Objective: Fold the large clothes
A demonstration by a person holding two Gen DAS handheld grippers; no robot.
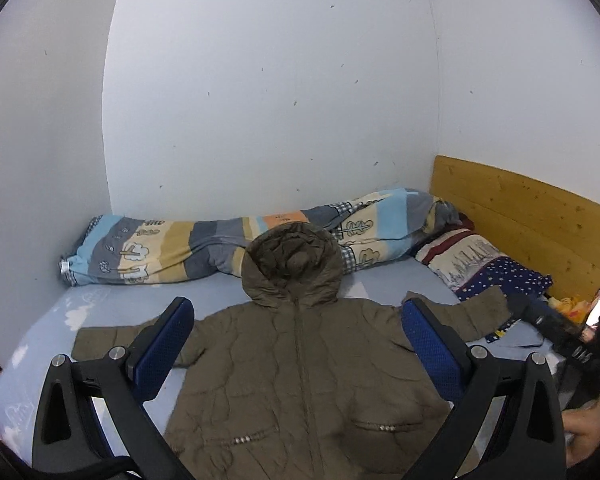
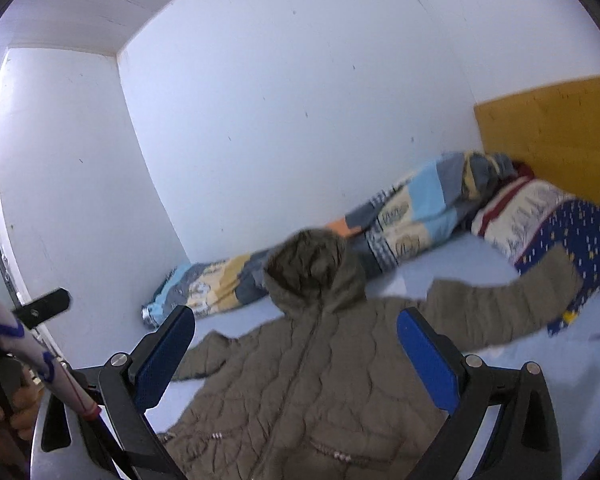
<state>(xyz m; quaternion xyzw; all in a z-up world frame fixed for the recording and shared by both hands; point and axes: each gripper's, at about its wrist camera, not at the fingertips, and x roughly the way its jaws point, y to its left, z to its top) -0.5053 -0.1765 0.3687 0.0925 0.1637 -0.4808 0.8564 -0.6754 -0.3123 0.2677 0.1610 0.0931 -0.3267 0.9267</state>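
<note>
Left wrist view: the left gripper (image 1: 296,336) hangs with fingers spread, empty, above the olive hooded jacket (image 1: 300,368) lying face up on the bed (image 1: 40,344). Right wrist view: the right gripper (image 2: 296,344) likewise gapes, empty, over the jacket (image 2: 320,380)

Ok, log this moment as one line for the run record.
stage: pre-grasp | jacket: flat on bed, zipped, sleeves spread, unfolded | left gripper: open, above jacket | right gripper: open, above jacket
</note>
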